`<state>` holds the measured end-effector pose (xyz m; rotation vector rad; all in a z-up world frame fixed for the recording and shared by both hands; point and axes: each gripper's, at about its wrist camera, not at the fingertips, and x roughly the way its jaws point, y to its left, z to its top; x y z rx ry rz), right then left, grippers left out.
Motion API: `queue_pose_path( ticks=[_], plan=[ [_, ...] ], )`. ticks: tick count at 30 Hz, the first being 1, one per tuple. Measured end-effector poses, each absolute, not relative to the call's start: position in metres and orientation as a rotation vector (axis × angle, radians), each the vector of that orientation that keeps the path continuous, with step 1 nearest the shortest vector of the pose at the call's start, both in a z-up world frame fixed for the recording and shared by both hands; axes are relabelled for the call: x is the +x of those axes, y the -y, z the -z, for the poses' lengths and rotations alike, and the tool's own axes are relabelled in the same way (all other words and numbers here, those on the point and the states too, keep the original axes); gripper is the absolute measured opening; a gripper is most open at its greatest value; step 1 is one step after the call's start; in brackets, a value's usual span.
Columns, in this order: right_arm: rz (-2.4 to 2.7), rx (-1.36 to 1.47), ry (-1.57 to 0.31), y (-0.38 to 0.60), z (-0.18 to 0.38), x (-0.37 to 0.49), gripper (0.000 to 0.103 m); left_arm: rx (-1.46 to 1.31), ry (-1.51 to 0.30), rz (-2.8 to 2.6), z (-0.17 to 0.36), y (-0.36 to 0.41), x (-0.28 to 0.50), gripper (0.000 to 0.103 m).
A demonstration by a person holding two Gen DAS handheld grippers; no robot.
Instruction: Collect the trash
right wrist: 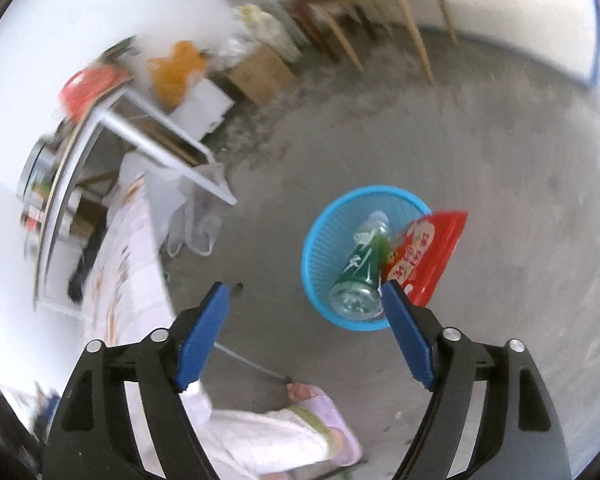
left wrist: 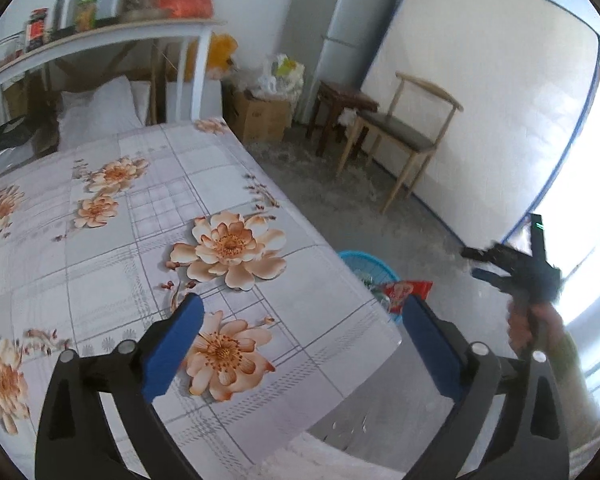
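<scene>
Both grippers, left gripper (left wrist: pixel 300 312) and right gripper (right wrist: pixel 304 304), gape empty. Risk: red foil snack wrapper (right wrist: pixel 428 252) overhangs round blue plastic mesh basket's (right wrist: pixel 320 216) right rim; a nudge spills it.

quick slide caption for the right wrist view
Open right gripper above a blue basket on the floor, holding a green bottle and red wrapper.

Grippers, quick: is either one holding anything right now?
Left gripper: open, holding nothing, over the bed.
Right gripper: open, holding nothing, above the basket with the bottle.
</scene>
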<state>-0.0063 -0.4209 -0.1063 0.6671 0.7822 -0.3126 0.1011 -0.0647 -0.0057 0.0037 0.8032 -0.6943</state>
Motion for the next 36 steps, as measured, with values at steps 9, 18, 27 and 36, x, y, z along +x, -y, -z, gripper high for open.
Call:
queue_pose_path(
  ticks=[9,18,27,36],
  plan=[
    [0.308,0.181,-0.569,0.299,0.023,-0.057,0.096,0.028,-0.720,0.508,-0.003,0.068,0.059,0.098],
    [0.391,-0.103,-0.470,0.232,0.018,-0.075,0.096,0.149,-0.657,0.349,-0.021,0.080,0.034,0.098],
    [0.303,-0.026,-0.692,0.222,0.056,-0.063,0.096,0.129,-0.800,0.191,0.018,0.066,0.022,0.097],
    [0.365,-0.025,-0.810,0.230,0.073,-0.057,0.096,0.104,-0.880,0.124,0.040,0.051,0.016,0.097]
  ],
)
